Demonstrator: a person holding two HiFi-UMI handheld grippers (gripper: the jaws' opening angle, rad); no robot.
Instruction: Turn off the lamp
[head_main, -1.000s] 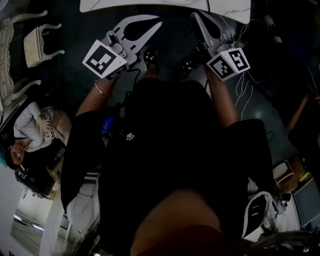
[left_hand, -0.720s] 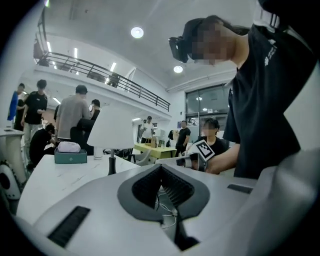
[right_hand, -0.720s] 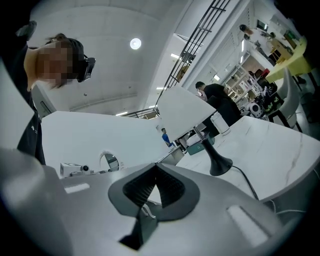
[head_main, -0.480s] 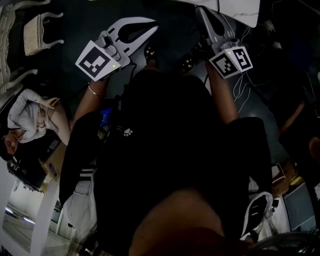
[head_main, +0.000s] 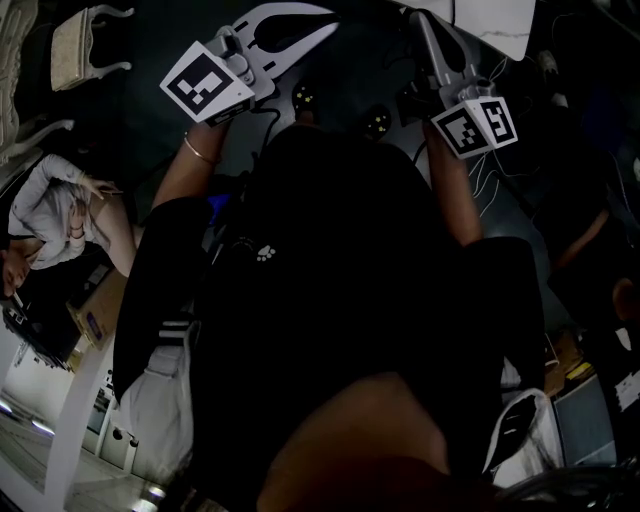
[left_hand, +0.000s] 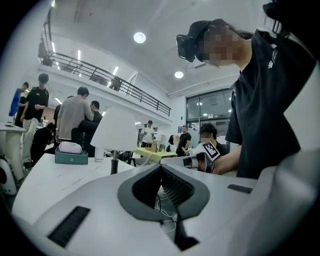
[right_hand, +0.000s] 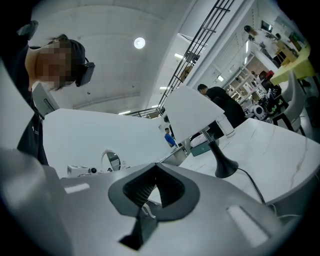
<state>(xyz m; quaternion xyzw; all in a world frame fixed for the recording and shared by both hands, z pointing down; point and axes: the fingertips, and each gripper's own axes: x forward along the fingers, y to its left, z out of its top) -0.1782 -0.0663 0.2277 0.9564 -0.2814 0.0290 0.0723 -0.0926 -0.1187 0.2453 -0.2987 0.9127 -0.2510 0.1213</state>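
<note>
A: Jaw state, left gripper (left_hand: 161, 168)?
B: Clenched, nothing between. Same for right gripper (right_hand: 155, 167).
A: Lamp (right_hand: 196, 116) location?
B: Right of centre in right gripper view, upright on white table (right_hand: 270, 145), apart from both grippers.

Head view: we see table (head_main: 495, 18) cut off @ top edge. Left gripper view: lamp (left_hand: 116, 131) base hid behind left gripper (left_hand: 161, 167).

A high white hall has round ceiling lights (left_hand: 139, 37), a railed balcony (left_hand: 102, 76) and a marble table (left_hand: 47, 176).
</note>
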